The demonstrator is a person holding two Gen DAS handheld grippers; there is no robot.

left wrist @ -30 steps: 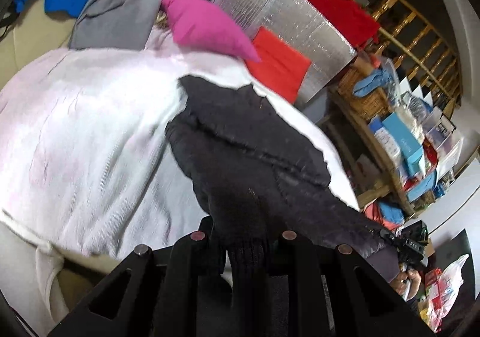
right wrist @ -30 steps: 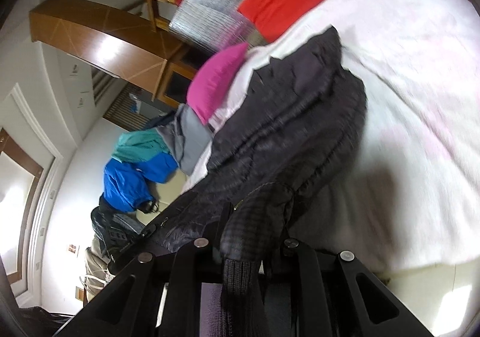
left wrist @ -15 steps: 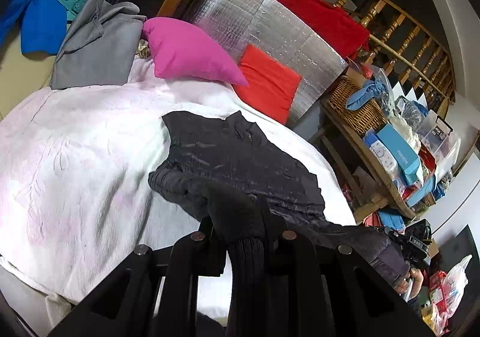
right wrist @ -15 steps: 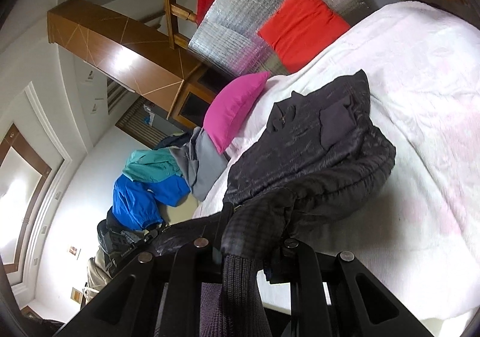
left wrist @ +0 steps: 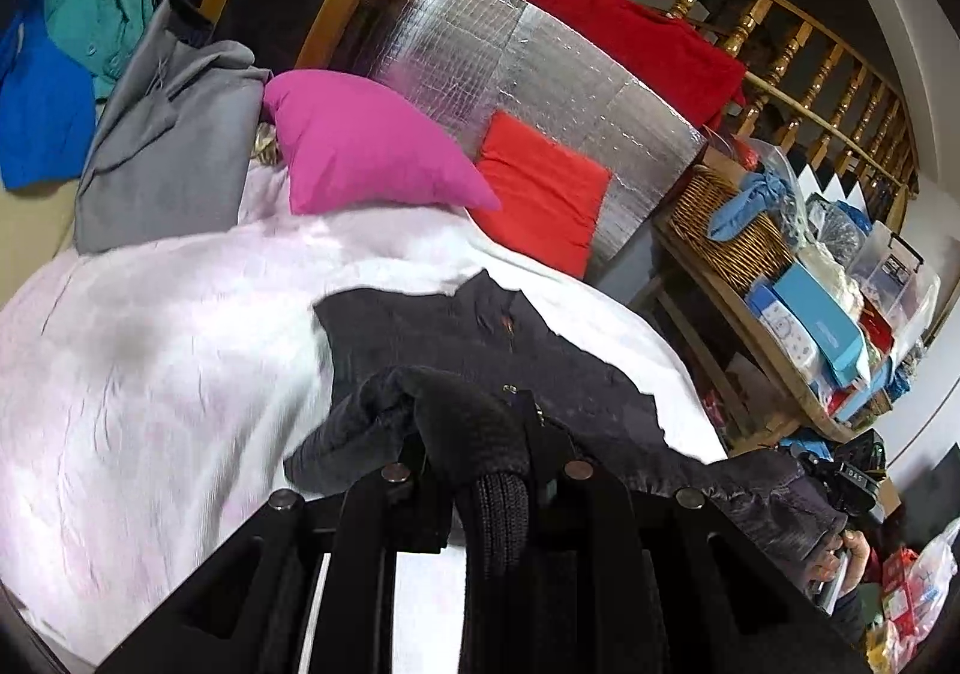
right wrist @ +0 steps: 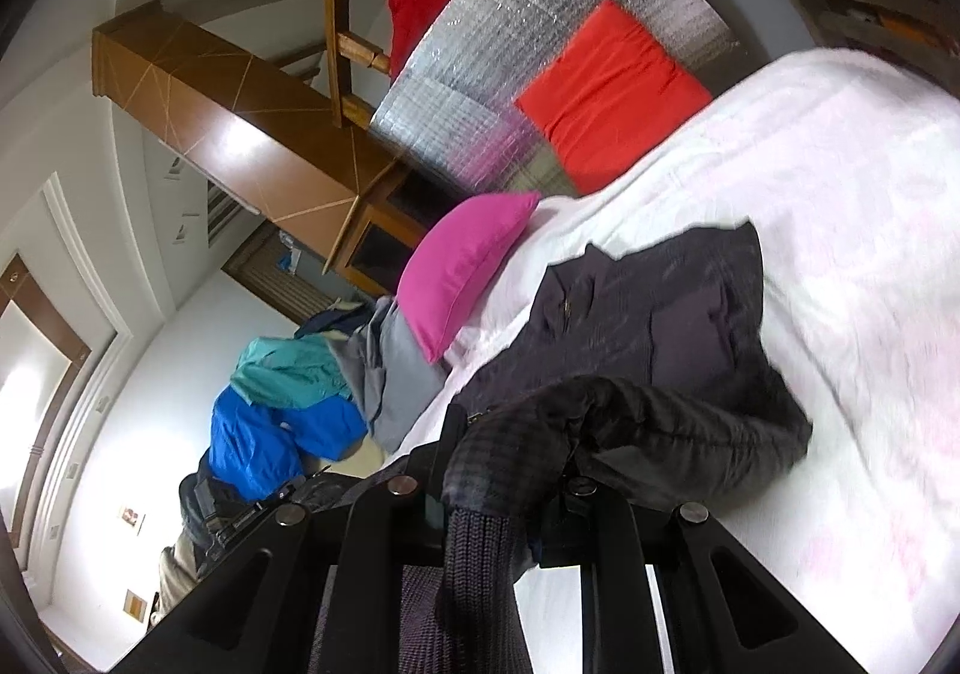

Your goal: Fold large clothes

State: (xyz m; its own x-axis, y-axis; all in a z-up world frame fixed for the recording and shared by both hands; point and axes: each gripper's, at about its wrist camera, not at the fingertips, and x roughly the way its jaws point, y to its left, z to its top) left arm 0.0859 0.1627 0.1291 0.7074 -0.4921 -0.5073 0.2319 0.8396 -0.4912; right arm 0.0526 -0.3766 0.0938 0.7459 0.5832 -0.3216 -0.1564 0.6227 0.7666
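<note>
Dark jacket (left wrist: 456, 338) lay on white bedspread (left wrist: 150, 374), collar toward pink pillow (left wrist: 366, 146) and red cushion (left wrist: 540, 194). Left claw (left wrist: 486, 452) clamped tight on ribbed knit cuff, sleeve bunched at its tips. Right claw (right wrist: 498, 470) likewise pinched shut on other cuff (right wrist: 480, 548), sleeve (right wrist: 660, 428) doubled back over jacket body. Grey garment (right wrist: 390, 374) and blue-teal clothes (right wrist: 282, 410) piled past pillow.
</note>
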